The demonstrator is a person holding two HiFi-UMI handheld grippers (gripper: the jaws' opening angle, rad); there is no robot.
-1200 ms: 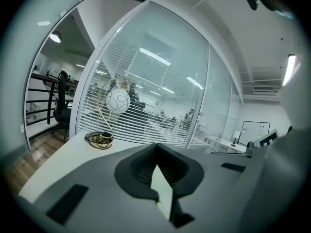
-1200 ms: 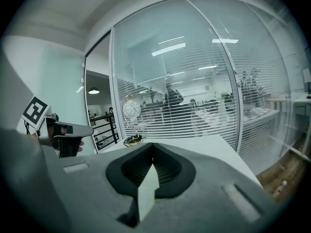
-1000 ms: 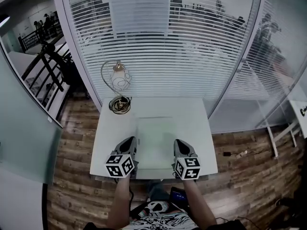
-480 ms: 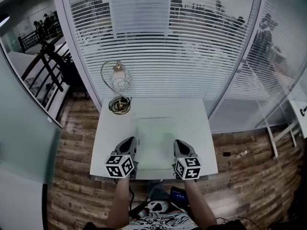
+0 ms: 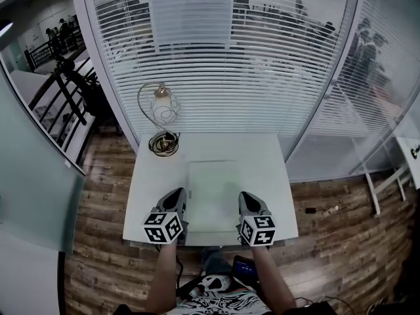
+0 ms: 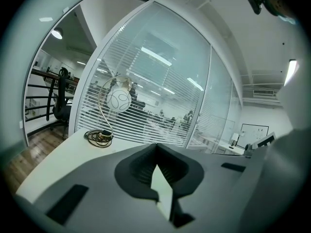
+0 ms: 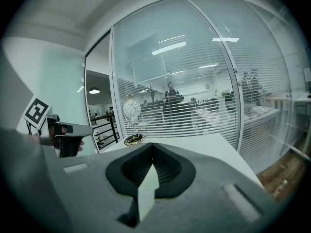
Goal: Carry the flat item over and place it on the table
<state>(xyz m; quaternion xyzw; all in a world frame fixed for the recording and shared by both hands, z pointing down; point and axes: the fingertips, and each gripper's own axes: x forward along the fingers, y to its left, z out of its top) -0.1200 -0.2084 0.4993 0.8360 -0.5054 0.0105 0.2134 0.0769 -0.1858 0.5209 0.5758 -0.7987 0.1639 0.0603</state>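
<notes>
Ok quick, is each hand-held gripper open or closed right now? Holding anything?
Left hand-held gripper: closed, pinching the left edge of the flat item.
Right hand-held gripper: closed, pinching the flat item's right edge.

Head view: high above the near edge of the table point(image 5: 152, 199), facing steeply down and toward the far glass wall point(image 5: 216, 77). Left gripper view: low at near left, close over the tabletop, facing far. Right gripper view: same, near right. All three share table, lamp point(image 5: 162, 110) point(image 6: 118, 100) point(image 7: 131, 109), glass wall.
</notes>
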